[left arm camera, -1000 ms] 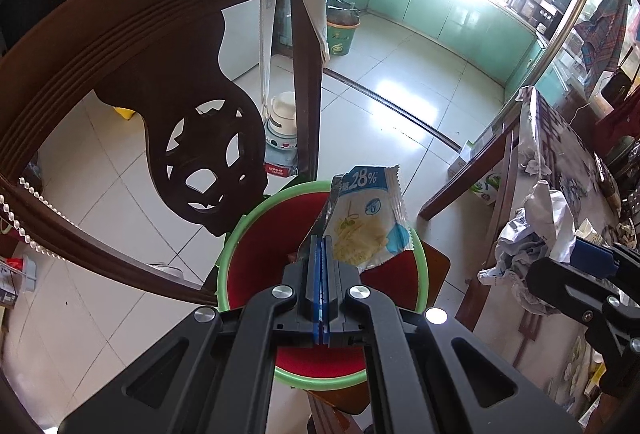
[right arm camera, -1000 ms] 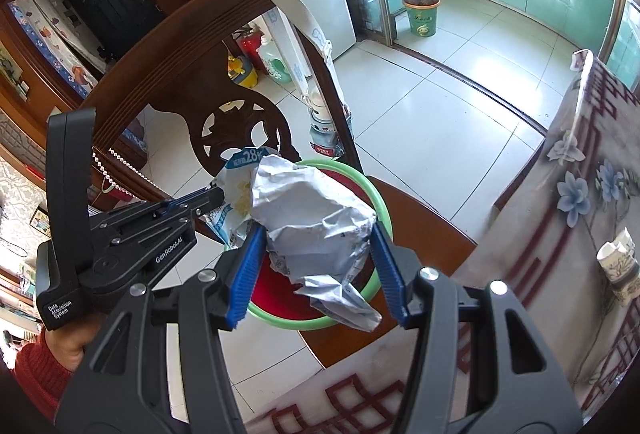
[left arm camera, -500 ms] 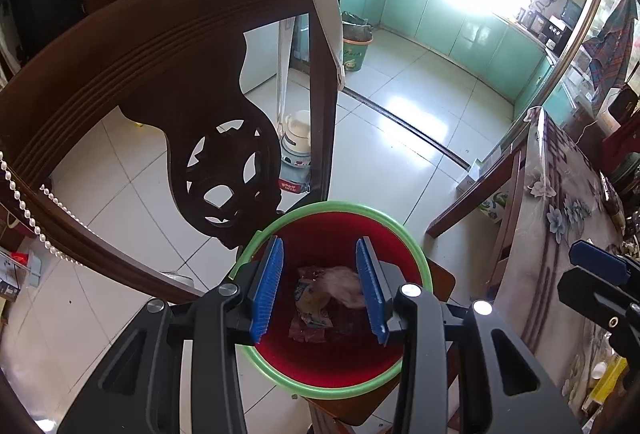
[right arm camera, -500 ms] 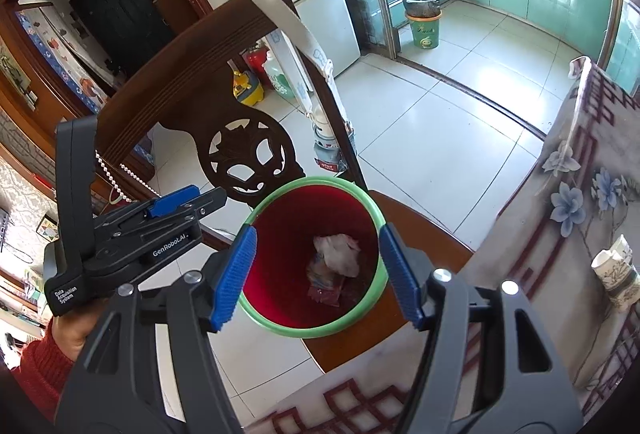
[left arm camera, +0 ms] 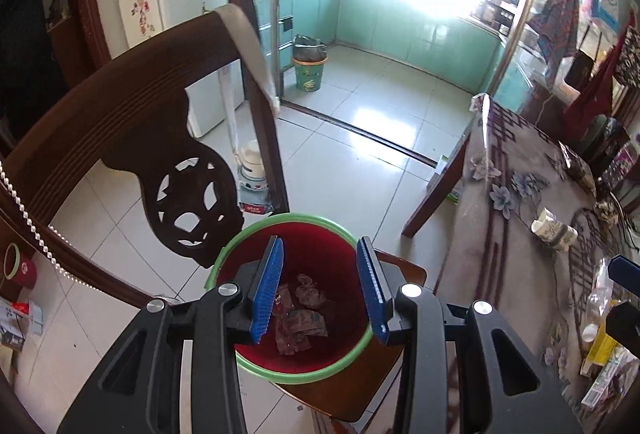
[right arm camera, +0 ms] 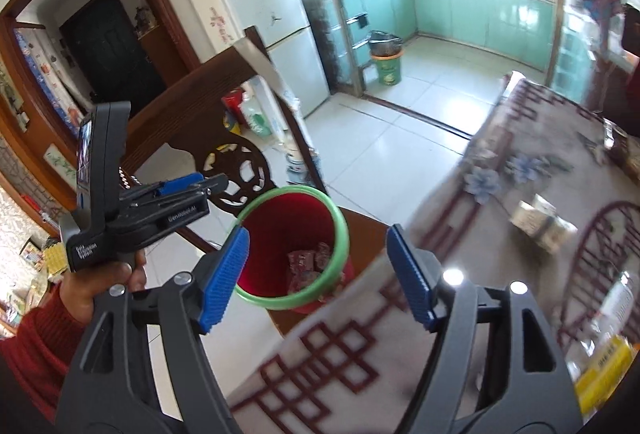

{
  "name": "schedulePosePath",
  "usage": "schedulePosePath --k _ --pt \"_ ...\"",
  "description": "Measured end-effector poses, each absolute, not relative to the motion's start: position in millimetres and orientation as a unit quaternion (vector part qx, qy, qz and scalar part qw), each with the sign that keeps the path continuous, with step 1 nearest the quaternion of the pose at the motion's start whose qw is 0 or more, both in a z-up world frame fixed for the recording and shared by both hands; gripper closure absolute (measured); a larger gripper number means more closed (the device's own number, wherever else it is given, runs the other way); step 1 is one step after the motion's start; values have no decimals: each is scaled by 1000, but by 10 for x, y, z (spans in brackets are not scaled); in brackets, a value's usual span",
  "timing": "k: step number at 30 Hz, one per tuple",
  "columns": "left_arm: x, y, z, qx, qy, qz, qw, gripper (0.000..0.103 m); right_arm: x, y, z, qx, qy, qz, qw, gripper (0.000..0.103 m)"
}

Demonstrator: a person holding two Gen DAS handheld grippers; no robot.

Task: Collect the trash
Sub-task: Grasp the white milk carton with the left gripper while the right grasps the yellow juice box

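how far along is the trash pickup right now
Done: several crumpled wrappers lie at the bottom of the red bin on the chair seat. In hand: nothing. The left tool hangs open above the bin, and the right tool is open, over the table edge. Left: on the table, a crumpled paper piece and some packaging near its right edge look uncollected.

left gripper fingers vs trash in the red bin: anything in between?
Nothing: left wrist view shows the open left gripper over the red bin, wrappers at its bottom.
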State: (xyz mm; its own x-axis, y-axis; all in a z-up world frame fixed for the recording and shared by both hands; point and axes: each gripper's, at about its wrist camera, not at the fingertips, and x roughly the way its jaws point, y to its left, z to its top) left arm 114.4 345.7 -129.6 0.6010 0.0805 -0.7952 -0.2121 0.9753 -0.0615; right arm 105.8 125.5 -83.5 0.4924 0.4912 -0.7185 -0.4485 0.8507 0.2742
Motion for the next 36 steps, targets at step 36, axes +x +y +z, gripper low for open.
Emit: schedulePosePath --k 36 --pt "11 -1044 -1688 84 541 -335 767 66 852 -3021 -2316 241 568 -145 774 30"
